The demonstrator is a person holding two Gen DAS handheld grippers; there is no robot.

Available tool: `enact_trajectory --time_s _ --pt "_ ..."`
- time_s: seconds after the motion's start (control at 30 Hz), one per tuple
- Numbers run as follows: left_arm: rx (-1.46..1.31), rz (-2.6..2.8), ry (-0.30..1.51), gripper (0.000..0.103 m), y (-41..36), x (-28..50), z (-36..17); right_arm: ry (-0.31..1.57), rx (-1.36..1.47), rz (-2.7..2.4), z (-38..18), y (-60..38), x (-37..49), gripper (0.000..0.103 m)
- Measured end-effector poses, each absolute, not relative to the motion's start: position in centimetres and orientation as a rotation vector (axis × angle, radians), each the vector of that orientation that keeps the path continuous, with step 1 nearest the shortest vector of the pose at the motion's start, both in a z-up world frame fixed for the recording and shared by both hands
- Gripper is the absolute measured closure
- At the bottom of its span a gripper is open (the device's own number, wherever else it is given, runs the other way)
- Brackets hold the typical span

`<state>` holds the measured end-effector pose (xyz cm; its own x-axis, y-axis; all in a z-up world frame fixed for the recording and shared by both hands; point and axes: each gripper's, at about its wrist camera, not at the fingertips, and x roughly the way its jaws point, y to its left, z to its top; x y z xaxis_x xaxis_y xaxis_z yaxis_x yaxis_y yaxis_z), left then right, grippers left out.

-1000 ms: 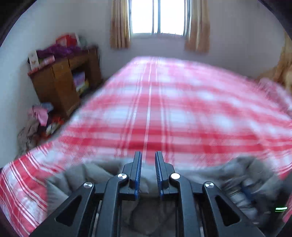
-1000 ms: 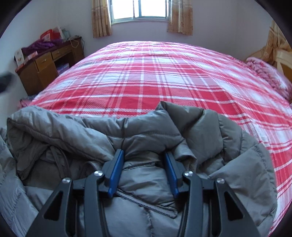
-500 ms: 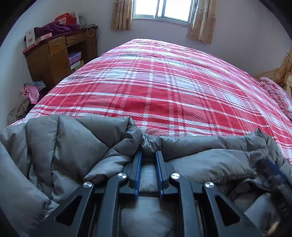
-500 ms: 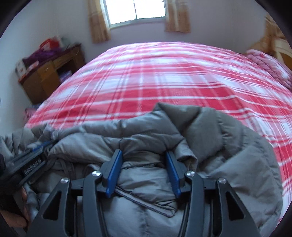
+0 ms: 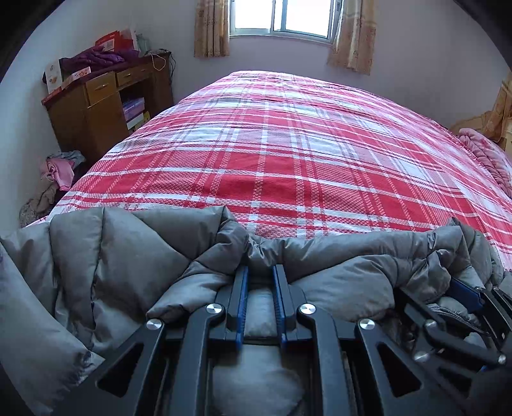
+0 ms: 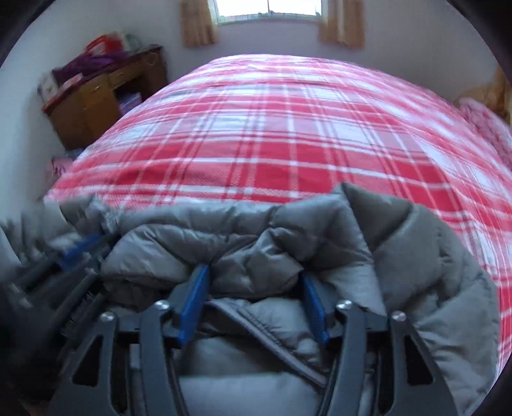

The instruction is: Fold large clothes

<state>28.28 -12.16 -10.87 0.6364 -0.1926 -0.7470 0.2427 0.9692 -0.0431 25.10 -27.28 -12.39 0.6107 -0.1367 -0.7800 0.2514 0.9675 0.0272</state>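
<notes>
Grey puffer jacket [image 5: 134, 256], quilted, matte nylon, fat padded baffles, lies bunched along the near edge of the bed [image 5: 288, 153]. Bedspread is red-and-white plaid, coarse woven texture, flat and smooth ahead of both claws.

Left gripper [image 5: 260, 278]: black frame, blue ribbed pads, jaws nearly together and clamped on a thin pinched ridge of jacket. Padded folds bulge up on both sides of the fingers. It points down at a slant toward the bed. Far left of it, a brown wooden desk [image 5: 96, 108] with drawers against the wall, purple cloth and boxes piled on top; print on the boxes is too small to read. Pink clothes [image 5: 57, 169] heaped on the floor below the desk.

Right gripper [image 6: 254, 281]: same build, jaws have just been opening and now stand wide apart. A thick roll of jacket sits between the pads and overhangs the tips; the pads look loose on it. A stitched seam edge runs diagonally just below the jaws. It also tilts down. View is motion-blurred. The left gripper shows as a blue-black smear at its far left.

Window [image 5: 281, 16] with tan curtains straight ahead, beyond the bed.
</notes>
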Motion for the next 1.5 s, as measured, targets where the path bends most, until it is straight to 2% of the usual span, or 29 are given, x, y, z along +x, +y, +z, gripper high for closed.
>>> enact_trajectory --time_s 0.13,0.27,0.33,0.47,0.63,0.7,0.77,0.8,0.83,0.87,1.1,1.27,1.5 --pt "0.063 -0.251 0.852 0.087 -12.2 28.4 -10.8 0.89 0.071 -0.263 -12.4 -26.2 25.1 0.039" --pt "0.004 -0.319 0.897 0.087 -10.9 28.2 -9.6 0.883 0.124 -0.246 -11.7 -27.1 24.4 0.039" --pt "-0.047 -0.376 0.92 0.087 -9.4 27.2 -7.7 0.801 0.195 -0.243 -9.3 -27.9 21.8 0.039" --pt "-0.157 -0.472 0.834 0.088 -4.5 21.6 -2.6 0.564 0.267 -0.196 -2.2 -28.2 12.0 0.038" --pt "-0.126 -0.599 0.748 0.085 0.8 11.8 0.6 0.428 0.247 -0.186 3.9 -27.3 -2.3 0.016" --pt "-0.149 -0.638 0.751 0.075 3.5 7.6 0.6 0.408 0.242 -0.202 5.1 -27.2 -8.9 0.016" --pt "-0.208 -0.656 0.763 0.045 5.9 4.8 0.3 0.41 0.241 -0.233 5.7 -27.0 -13.8 0.016" --pt "-0.242 -0.655 0.761 0.038 7.2 3.5 0.1 0.418 0.244 -0.245 5.7 -27.0 -15.5 0.016" --pt "-0.283 -0.638 0.756 0.028 9.0 1.6 -0.3 0.433 0.25 -0.249 5.7 -26.9 -17.8 0.016" --pt "-0.305 -0.621 0.754 0.025 10.1 0.5 -0.6 0.449 0.26 -0.244 5.5 -26.9 -19.5 0.016" --pt "-0.333 -0.428 0.771 0.025 17.2 -7.2 -3.8 0.619 0.315 -0.054 2.1 -25.2 -26.4 0.016" --pt "-0.275 -0.403 0.792 0.025 18.5 -10.7 -5.9 0.714 0.288 -0.062 -1.4 -23.7 -27.2 0.016" --pt "-0.151 -0.413 0.868 0.025 18.6 -13.0 -9.2 0.891 0.405 -0.152 -8.8 -24.0 -27.3 0.016"
